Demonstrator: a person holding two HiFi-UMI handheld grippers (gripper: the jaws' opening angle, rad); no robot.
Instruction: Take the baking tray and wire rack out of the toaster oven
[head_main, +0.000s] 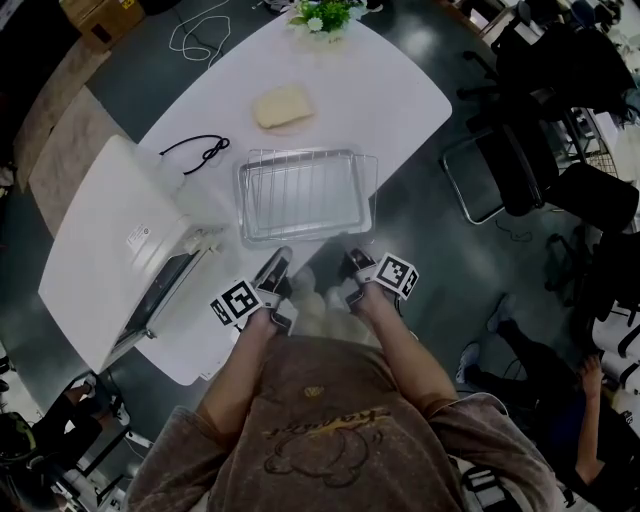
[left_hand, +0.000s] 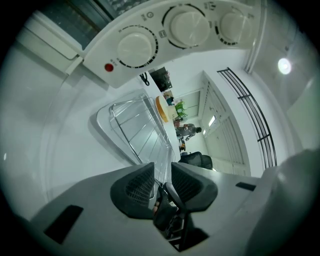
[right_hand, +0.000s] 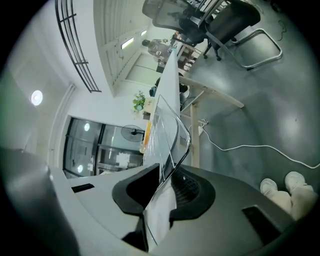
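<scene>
The baking tray (head_main: 243, 200), with the wire rack (head_main: 300, 190) in it, lies on the table (head_main: 400, 100), right of the toaster oven (head_main: 110, 250). The left gripper (head_main: 275, 264) and right gripper (head_main: 357, 263) have their jaws loosely around its near rim, not pressing. It looks like the release step; next, both should draw back without pulling the tray.

Overhead view; two close views sharing tray (head_main: 300, 236)

Head view, top edge: the plant (head_main: 322, 14) is cropped, and the toaster oven's (head_main: 120, 240) inside lies out of sight beneath its white top. At lower centre your arms (head_main: 245, 360) cover the table's (head_main: 400, 90) near edge. In your left gripper view the control panel (left_hand: 165, 35) runs off the upper edge, and a distant person (left_hand: 188, 130) is too small to make out.
</scene>
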